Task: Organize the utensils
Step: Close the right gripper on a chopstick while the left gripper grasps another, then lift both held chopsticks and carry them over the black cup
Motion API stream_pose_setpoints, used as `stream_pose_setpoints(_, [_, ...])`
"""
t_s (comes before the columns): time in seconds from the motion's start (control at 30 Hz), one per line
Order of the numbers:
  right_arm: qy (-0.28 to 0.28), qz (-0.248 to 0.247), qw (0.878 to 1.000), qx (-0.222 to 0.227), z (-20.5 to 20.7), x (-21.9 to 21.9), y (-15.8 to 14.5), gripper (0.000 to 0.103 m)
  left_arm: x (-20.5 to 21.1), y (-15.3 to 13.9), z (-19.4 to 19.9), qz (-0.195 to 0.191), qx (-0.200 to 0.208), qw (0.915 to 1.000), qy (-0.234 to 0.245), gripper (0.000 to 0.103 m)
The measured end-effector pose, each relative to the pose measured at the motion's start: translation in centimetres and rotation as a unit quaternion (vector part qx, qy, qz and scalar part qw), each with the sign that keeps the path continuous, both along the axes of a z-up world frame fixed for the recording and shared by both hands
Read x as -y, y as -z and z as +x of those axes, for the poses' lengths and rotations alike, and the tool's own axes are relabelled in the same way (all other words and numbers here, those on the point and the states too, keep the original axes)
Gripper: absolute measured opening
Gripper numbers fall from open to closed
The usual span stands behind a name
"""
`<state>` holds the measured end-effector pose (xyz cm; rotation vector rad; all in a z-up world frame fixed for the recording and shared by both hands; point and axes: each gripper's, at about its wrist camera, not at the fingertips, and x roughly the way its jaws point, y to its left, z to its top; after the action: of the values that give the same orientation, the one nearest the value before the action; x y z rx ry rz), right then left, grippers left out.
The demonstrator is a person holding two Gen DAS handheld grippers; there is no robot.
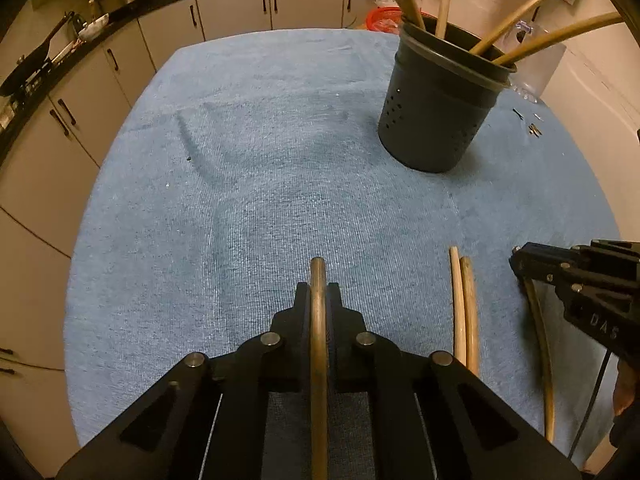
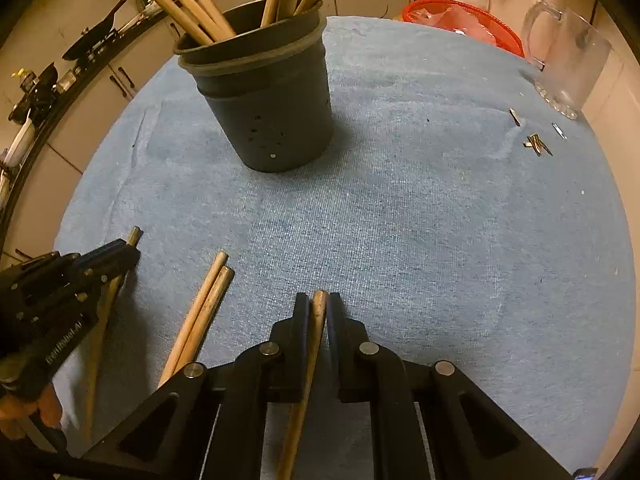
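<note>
My left gripper (image 1: 319,290) is shut on a wooden stick (image 1: 319,270) that lies along the blue towel (image 1: 260,168), its tip poking out past the fingers. My right gripper (image 2: 319,300) is likewise shut on a second wooden stick (image 2: 298,420). Between the two grippers a pair of loose sticks (image 1: 465,312) (image 2: 200,320) rests side by side on the towel. A black perforated utensil holder (image 1: 438,116) (image 2: 266,100) stands upright farther back with several sticks in it. Each gripper shows in the other's view: the right gripper (image 1: 516,258), the left gripper (image 2: 134,250).
A glass mug (image 2: 568,60) and a red basket (image 2: 464,20) sit at the far right edge of the towel. Small metal bits (image 2: 536,144) lie near the mug. Kitchen cabinets (image 1: 100,92) and a cluttered counter curve around the far left.
</note>
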<state>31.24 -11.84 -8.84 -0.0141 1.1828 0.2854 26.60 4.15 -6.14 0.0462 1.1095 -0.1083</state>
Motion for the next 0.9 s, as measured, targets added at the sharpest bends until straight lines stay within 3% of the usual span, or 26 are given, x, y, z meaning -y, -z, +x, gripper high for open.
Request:
stream_pose_setpoints(0.2, [-0.007, -0.015, 1.000, 0.011, -0.2, -0.7, 0.1, 0.007, 0.2, -0.1, 1.2, 0.004, -0.019, 0.9998, -0.005, 0.007])
stream_pose_setpoints(0.4, [-0.008, 0.025, 0.999, 0.020, -1.1, 0.2, -0.8, 0.007, 0.2, -0.1, 1.7, 0.005, -0.016, 0.9998, -0.009, 0.007])
stream_pose_setpoints(0.5, [-0.012, 0.042, 0.998, 0.039, -2.0, 1.1, -2.3, 0.007, -0.2, -0.3, 1.2, -0.021, -0.005, 0.9997, -0.013, 0.007])
stream_pose_setpoints(0.7, [-0.029, 0.079, 0.992, 0.097, -4.1, 3.0, -6.5, 0.007, -0.6, -4.9, -0.9, -0.069, 0.077, 0.9946, -0.011, 0.007])
stream_pose_setpoints(0.9, [-0.040, 0.112, 0.979, 0.165, -6.7, 3.4, -11.5, 0.007, -0.5, -10.9, -4.0, -0.088, 0.186, 0.9786, -0.002, 0.007])
